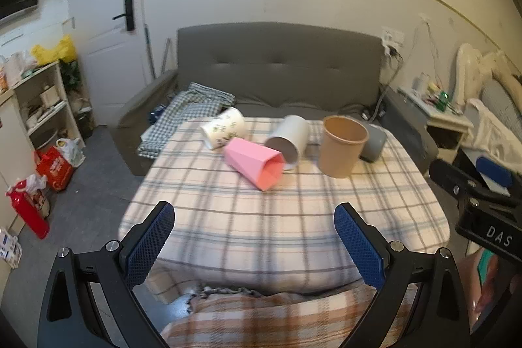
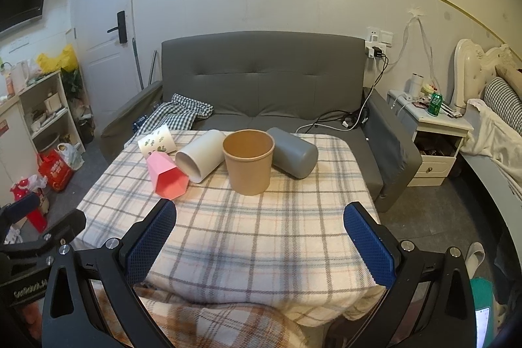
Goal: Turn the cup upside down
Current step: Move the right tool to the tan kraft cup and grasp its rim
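Place: my lived-in bedsit at home.
Signs: grey sofa (image 2: 261,80), bed headboard (image 2: 473,67), nightstand (image 2: 430,132), cluttered shelf (image 2: 42,110).

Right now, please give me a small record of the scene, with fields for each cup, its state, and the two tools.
surface: table with plaid cloth
brown paper cup: upright, mouth up
pink cup: on its side, mouth toward camera
white cup: on its side, between pink and brown
gray cup: on its side, behind the brown cup on its right
patterned cup: tipped over, far left
left tool: open, holds nothing
right tool: open, holds nothing
cups upside down: none
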Available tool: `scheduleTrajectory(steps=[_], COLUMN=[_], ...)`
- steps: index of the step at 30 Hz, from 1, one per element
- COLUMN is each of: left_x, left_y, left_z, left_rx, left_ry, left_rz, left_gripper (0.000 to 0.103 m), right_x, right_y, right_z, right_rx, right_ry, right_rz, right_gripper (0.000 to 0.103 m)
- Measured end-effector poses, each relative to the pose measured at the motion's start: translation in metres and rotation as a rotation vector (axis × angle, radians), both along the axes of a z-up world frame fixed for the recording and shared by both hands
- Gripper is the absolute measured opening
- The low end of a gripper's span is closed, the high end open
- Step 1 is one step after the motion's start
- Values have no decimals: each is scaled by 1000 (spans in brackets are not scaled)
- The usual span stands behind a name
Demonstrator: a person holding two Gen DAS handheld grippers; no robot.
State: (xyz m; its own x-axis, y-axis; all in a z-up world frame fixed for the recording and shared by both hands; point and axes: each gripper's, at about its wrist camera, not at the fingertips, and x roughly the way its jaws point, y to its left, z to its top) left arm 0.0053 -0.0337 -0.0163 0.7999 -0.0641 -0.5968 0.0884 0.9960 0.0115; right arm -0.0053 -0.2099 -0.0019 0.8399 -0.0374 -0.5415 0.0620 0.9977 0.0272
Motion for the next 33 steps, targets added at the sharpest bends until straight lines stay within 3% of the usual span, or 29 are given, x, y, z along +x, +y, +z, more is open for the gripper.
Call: scheduleTrajectory(steps=[7,14,23,33], left_x=[37,82,138,182], left_y=[-44,-85,-122,-146], left_z=[-10,-30,-64,-96], left_rx=[27,66,48,59], left_ry=[38,70,128,138], left_rz=[-41,-71,-73,-72], left_gripper=[101,101,101,100], right_x=[23,56,98,123], right_y=[-44,-89,-117,-149], right_z=[-7,-35,-70,-99], right_rx=[-27,23,65,109], right_ry=[-1,74,152,204], right_rz=[-57,-117,-134,-171], right_gripper=[103,103,103,103])
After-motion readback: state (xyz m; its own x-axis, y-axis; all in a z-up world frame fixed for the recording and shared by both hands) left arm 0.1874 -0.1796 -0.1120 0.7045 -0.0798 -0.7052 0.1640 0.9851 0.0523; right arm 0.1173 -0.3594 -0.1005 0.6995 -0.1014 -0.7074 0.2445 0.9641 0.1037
